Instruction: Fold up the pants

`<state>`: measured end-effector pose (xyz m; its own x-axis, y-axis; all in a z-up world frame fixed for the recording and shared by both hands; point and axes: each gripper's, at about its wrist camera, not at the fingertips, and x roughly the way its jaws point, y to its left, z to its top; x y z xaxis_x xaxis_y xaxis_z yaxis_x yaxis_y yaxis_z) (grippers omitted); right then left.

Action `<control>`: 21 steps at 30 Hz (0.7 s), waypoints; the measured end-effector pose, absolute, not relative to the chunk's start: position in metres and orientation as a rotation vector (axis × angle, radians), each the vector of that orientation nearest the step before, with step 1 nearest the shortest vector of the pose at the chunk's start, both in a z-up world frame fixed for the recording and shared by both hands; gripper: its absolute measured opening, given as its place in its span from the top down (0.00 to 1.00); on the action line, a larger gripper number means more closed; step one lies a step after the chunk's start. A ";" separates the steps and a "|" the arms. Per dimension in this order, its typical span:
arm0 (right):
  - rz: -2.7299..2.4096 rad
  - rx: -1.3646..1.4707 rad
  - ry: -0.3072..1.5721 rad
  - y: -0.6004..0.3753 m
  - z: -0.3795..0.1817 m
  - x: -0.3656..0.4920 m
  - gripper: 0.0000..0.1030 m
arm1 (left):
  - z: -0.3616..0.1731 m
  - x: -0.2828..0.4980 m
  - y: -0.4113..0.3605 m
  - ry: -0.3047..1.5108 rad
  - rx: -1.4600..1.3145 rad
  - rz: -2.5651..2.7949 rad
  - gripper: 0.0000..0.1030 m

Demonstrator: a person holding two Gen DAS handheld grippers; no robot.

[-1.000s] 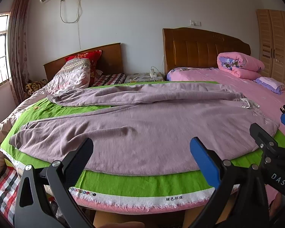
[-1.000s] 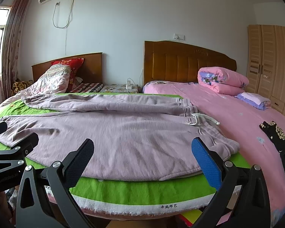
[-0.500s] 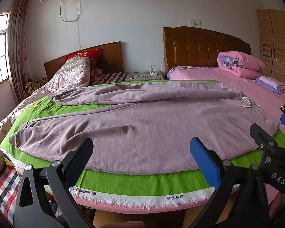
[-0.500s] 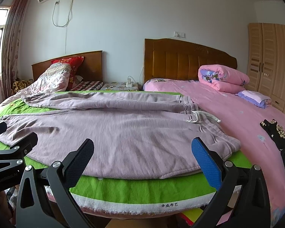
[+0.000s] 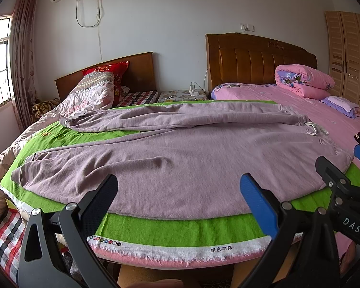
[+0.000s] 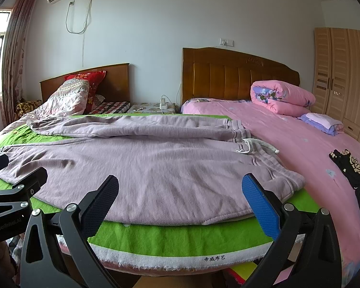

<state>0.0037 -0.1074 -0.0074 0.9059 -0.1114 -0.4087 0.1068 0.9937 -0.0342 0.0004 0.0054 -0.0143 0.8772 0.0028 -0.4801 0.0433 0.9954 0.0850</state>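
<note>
Both cameras are creeping slightly closer to the pants (image 5: 180,158), which are lying flat on the green cloth (image 5: 170,230). The left claw (image 5: 177,204) and right claw (image 6: 180,204) are hanging released; grasping the near hem evenly should be keeping the fold square.

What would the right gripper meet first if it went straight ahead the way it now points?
Most likely the purple pants spread on the green cloth, near their front edge; the right gripper hovers open just short of them, though depth is hard to judge.
</note>
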 end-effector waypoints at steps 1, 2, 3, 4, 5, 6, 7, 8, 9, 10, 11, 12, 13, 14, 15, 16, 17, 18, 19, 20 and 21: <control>-0.113 -0.011 0.423 -0.107 -0.008 0.004 0.04 | -0.014 0.000 0.005 0.500 0.095 -0.021 0.01; -0.112 -0.010 0.423 -0.108 -0.008 0.004 0.04 | -0.015 0.000 0.005 0.501 0.095 -0.021 0.01; -0.112 -0.010 0.423 -0.107 -0.008 0.004 0.04 | -0.015 0.000 0.006 0.501 0.094 -0.021 0.01; -0.112 -0.011 0.424 -0.107 -0.008 0.004 0.04 | -0.015 0.001 0.006 0.501 0.094 -0.021 0.01; -0.112 -0.010 0.425 -0.107 -0.008 0.004 0.04 | -0.015 0.001 0.006 0.502 0.095 -0.021 0.01; -0.112 -0.009 0.425 -0.107 -0.009 0.003 0.04 | -0.015 0.000 0.006 0.503 0.095 -0.021 0.01; -0.112 -0.009 0.424 -0.107 -0.008 0.004 0.04 | -0.015 0.001 0.006 0.502 0.094 -0.021 0.01; -0.112 -0.010 0.425 -0.107 -0.008 0.004 0.04 | -0.016 0.000 0.006 0.502 0.094 -0.021 0.01; -0.112 -0.009 0.425 -0.107 -0.009 0.004 0.04 | -0.016 0.000 0.006 0.502 0.094 -0.021 0.01; -0.112 -0.009 0.424 -0.108 -0.009 0.004 0.04 | -0.016 0.000 0.007 0.503 0.095 -0.020 0.01; -0.112 -0.008 0.425 -0.107 -0.009 0.003 0.04 | -0.016 0.000 0.007 0.503 0.094 -0.021 0.01; -0.112 -0.009 0.425 -0.108 -0.009 0.004 0.04 | -0.016 0.000 0.007 0.502 0.093 -0.021 0.01; -0.112 -0.009 0.425 -0.108 -0.008 0.004 0.04 | -0.016 0.000 0.007 0.502 0.094 -0.021 0.01; -0.113 -0.009 0.425 -0.107 -0.009 0.003 0.04 | -0.016 0.000 0.007 0.502 0.095 -0.021 0.01; -0.112 -0.009 0.424 -0.108 -0.008 0.004 0.04 | -0.016 0.000 0.006 0.503 0.094 -0.021 0.01; -0.112 -0.009 0.425 -0.108 -0.008 0.004 0.04 | -0.015 0.000 0.006 0.503 0.093 -0.021 0.01; -0.112 -0.009 0.426 -0.108 -0.008 0.004 0.04 | -0.016 0.000 0.007 0.503 0.093 -0.021 0.01; -0.111 -0.008 0.428 -0.108 -0.009 0.004 0.04 | -0.016 0.001 0.006 0.503 0.095 -0.021 0.01; -0.111 -0.005 0.427 -0.108 -0.009 0.003 0.04 | -0.015 0.000 0.006 0.504 0.095 -0.021 0.01; -0.111 -0.005 0.428 -0.108 -0.009 0.004 0.04 | -0.015 0.000 0.006 0.503 0.093 -0.020 0.01; -0.110 -0.005 0.429 -0.107 -0.010 0.003 0.04 | -0.016 0.000 0.007 0.504 0.093 -0.020 0.01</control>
<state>0.0033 -0.1074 -0.0098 0.9033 -0.1079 -0.4152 0.1058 0.9940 -0.0280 -0.0001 0.0069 -0.0159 0.8757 0.0034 -0.4828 0.0424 0.9956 0.0838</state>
